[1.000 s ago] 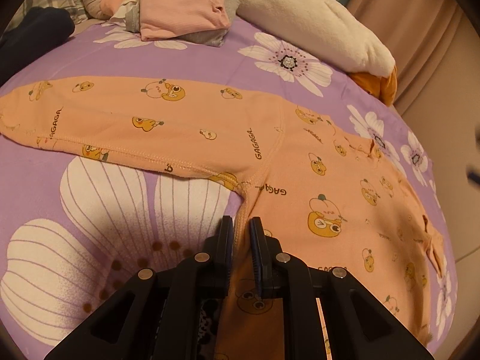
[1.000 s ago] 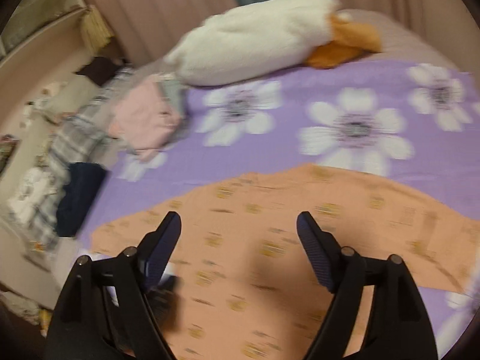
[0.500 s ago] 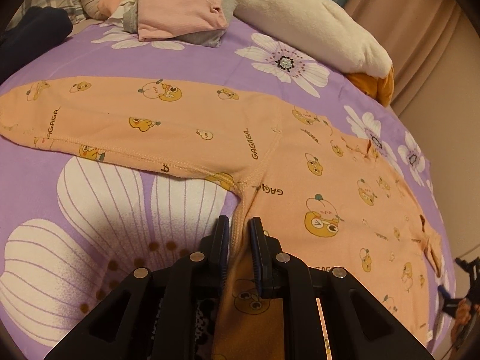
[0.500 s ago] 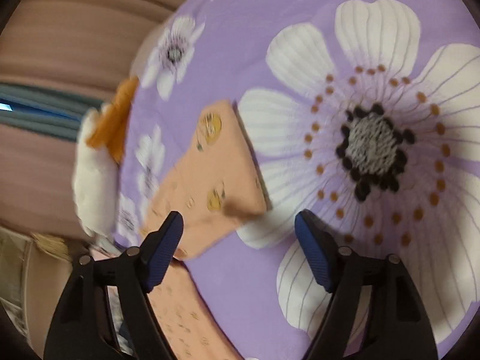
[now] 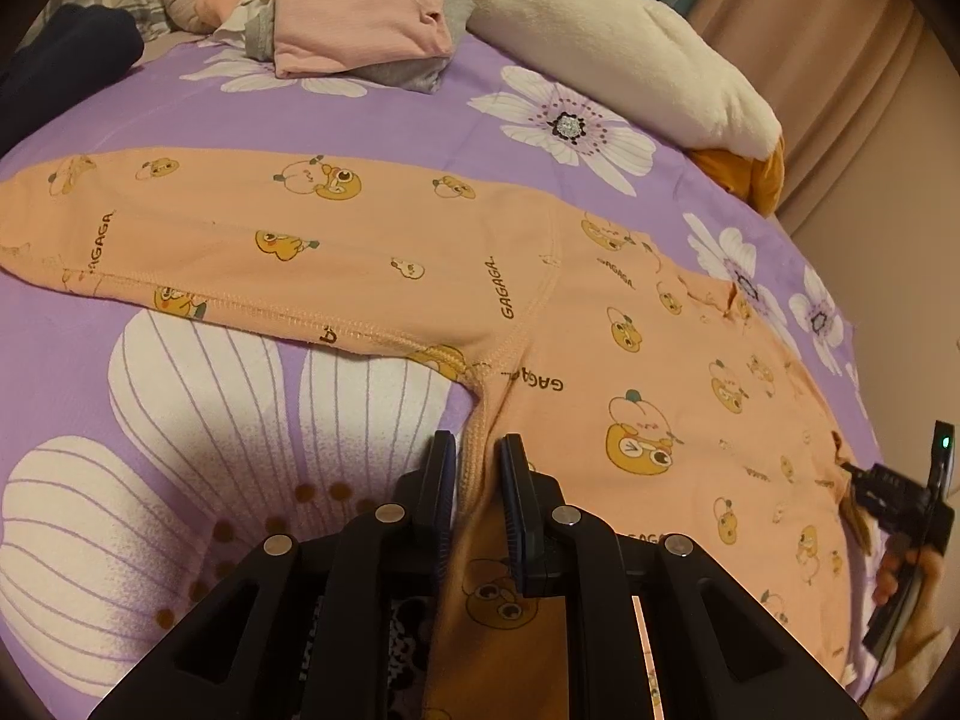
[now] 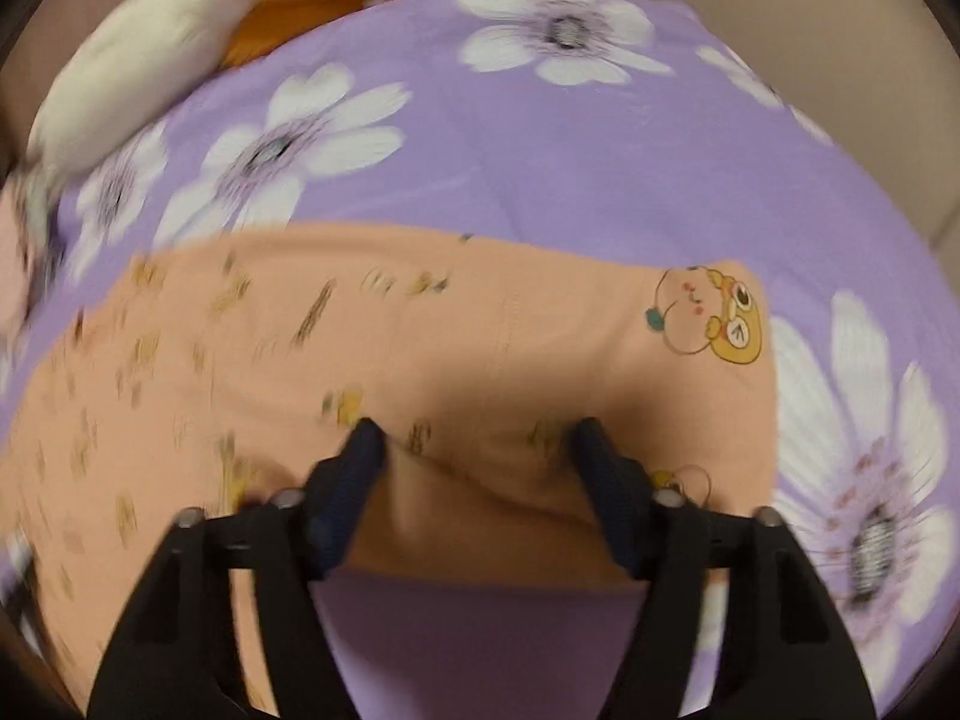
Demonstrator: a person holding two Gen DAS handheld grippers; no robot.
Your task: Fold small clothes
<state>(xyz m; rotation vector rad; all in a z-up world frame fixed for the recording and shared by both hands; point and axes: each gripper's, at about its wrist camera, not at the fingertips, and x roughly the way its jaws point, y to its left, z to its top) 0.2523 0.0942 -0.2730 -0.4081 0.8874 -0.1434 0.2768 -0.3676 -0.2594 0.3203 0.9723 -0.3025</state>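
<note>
An orange long-sleeved top (image 5: 420, 240) printed with cartoon ducks lies spread flat on the purple flowered bedspread (image 5: 180, 420). My left gripper (image 5: 480, 468) is shut on the top's side seam just below the armpit. The other sleeve (image 6: 420, 330) runs across the blurred right wrist view. My right gripper (image 6: 478, 438) presses down on that sleeve near its cuff end. Its jaws are closing, and a ridge of orange cloth bunches between the still wide-set fingertips (image 6: 366, 438). In the left wrist view the right gripper (image 5: 852, 474) shows at the far right, held by a hand.
A stack of folded clothes with a pink piece on top (image 5: 360, 6) sits at the far side of the bed. A white plush pillow (image 5: 612, 60) lies beside it, and a dark navy cloth (image 5: 66, 66) at far left. The bed's edge and a wall lie to the right.
The right gripper swung down from above the bedspread onto the sleeve end, and its jaws narrowed. It came into the left wrist view at the right edge. The left gripper kept still.
</note>
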